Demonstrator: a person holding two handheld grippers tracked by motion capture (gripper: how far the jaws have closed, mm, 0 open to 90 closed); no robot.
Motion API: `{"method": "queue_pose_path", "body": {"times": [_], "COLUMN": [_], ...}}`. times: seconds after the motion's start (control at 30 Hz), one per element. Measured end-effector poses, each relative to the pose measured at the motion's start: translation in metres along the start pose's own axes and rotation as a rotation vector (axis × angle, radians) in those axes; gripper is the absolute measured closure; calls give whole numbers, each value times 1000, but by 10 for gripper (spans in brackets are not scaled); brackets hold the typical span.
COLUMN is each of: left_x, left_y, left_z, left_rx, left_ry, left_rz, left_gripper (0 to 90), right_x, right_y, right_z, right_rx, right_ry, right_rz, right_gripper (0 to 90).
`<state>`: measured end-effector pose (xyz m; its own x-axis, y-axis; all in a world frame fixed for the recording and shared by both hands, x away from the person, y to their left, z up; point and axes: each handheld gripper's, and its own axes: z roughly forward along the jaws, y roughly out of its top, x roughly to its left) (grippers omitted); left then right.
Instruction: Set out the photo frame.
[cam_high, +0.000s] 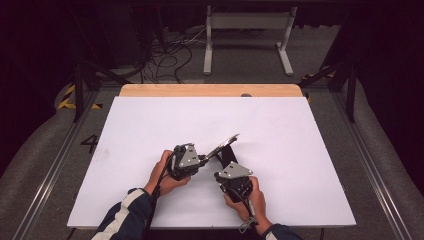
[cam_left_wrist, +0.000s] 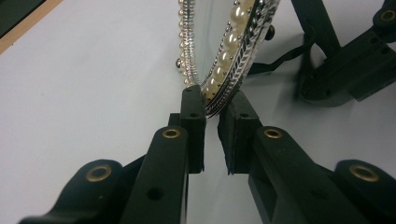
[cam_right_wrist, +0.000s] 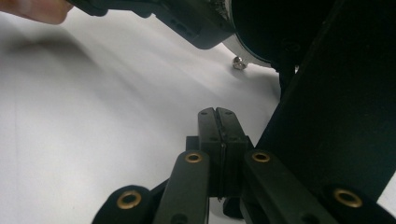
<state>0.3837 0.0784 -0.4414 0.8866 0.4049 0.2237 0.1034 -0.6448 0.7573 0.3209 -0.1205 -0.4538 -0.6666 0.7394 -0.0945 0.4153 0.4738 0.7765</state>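
A: What do we have on the white table (cam_high: 150, 130)?

B: We see a small framed mirror (cam_high: 223, 144) with a silver, pearl-studded rim, standing tilted near the middle of the board, a little toward the person's side. A black back stand (cam_high: 229, 154) props it from behind.

A: And our left gripper (cam_high: 201, 159)?

B: In the high view it reaches in from the left, held in the person's left hand (cam_high: 162, 175), with its tips at the lower edge of the frame. In the left gripper view (cam_left_wrist: 211, 109) we see the two black jaws nearly closed, pinching the beaded rim (cam_left_wrist: 224, 70) between them, one pad on each face of the frame. The mirror rises edge-on straight ahead of them.

A: The right gripper (cam_high: 226, 176)?

B: It sits just beside the stand, on the person's side of the mirror, gripped by the right hand (cam_high: 252, 197). In the right gripper view (cam_right_wrist: 217, 112) we see its jaws pressed flat together with nothing between them. The broad black stand (cam_right_wrist: 327, 116) rises just to their right; we cannot tell whether it touches them. Farther off, the left gripper's dark body (cam_right_wrist: 187, 18) crosses the top, next to a small silver foot (cam_right_wrist: 239, 62) of the frame resting on the white surface
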Motion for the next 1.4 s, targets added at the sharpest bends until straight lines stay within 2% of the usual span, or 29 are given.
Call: {"method": "queue_pose_path", "body": {"times": [0.2,0.43,0.6,0.67,0.73,0.83,0.9,0.97,1.17,1.4], "left_x": [-4,-6,-8,-8,-7,-7,-6,-6,-6,-11], "left_y": [2,2,2,1,0,0,1,0,1,7], "left_z": [0,0,1,2,4,5,6,7,5,2], "left_rx": [6,11,-9,-29,-62,-69,-86,-93,-111,-92], "left_ry": [7,5,0,-8,-19,-17,-21,-18,-37,-9], "left_rz": [27,23,6,-21,-54,-61,-80,-90,-80,-14], "left_gripper": [807,802,795,784,755,728,675,663,722,764], "right_x": [-3,-4,-5,-6,-7,-6,-6,-6,-8,-8], "right_y": [-2,-6,-8,-8,-9,-8,-8,-8,-5,-6], "right_z": [-3,-5,-5,-5,-5,-5,-6,-6,-8,-9], "right_rx": [5,12,19,18,21,20,15,13,6,-1], "right_ry": [-1,-8,-13,-16,-17,-19,-13,-12,-16,-33], "right_rz": [9,3,10,15,17,15,25,23,27,26], "right_gripper": [900,900,900,900,900,900,900,900,900,900]}}
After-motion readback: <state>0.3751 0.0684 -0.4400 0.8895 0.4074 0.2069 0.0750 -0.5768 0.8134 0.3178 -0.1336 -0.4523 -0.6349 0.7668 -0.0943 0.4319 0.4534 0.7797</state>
